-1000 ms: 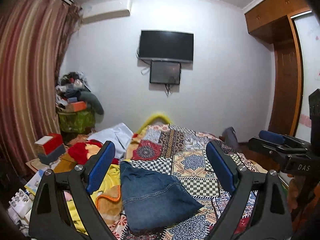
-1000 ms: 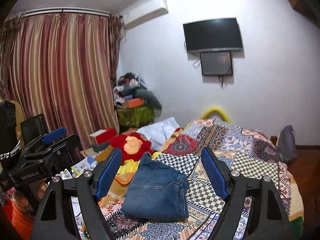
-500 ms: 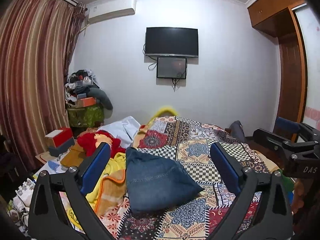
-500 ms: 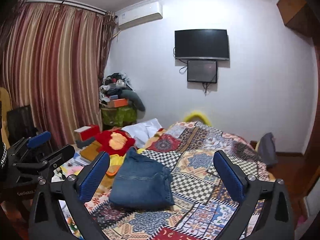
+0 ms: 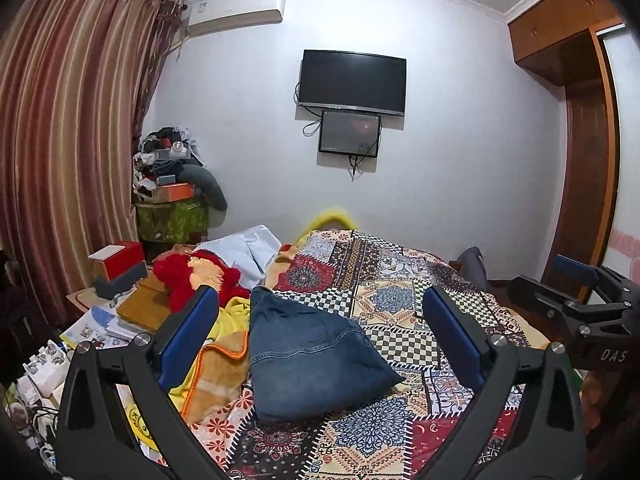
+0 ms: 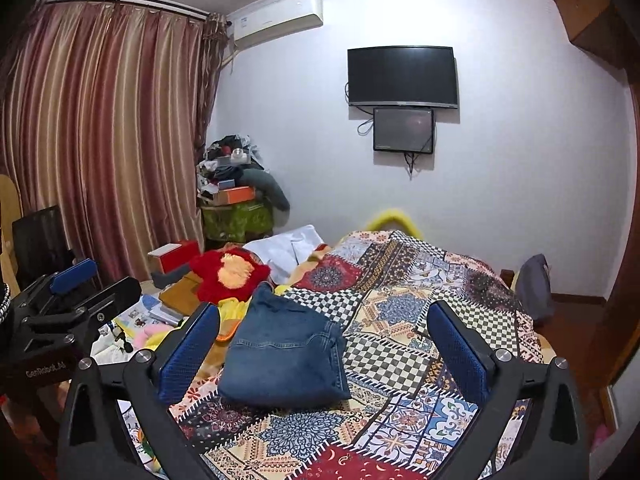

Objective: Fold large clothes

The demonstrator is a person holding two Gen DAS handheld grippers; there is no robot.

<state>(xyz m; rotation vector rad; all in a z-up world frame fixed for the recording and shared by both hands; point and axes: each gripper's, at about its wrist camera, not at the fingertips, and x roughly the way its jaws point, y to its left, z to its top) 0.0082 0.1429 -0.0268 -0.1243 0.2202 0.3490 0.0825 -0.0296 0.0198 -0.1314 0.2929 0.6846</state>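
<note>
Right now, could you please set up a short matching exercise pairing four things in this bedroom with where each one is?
Things:
1. folded jeans
2. television
3. air conditioner
4. red plush toy

Places:
A. high on the wall beside the curtain
B. on the patchwork bedspread, between the open fingers
C. wall-mounted above a smaller screen
D. left of the bed, beyond the jeans

Pairs: 1-B, 2-C, 3-A, 4-D

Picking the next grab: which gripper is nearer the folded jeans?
Too close to call. The left gripper and right gripper both hover open, back from the folded jeans, touching nothing; the jeans look similarly far in both views.
</note>
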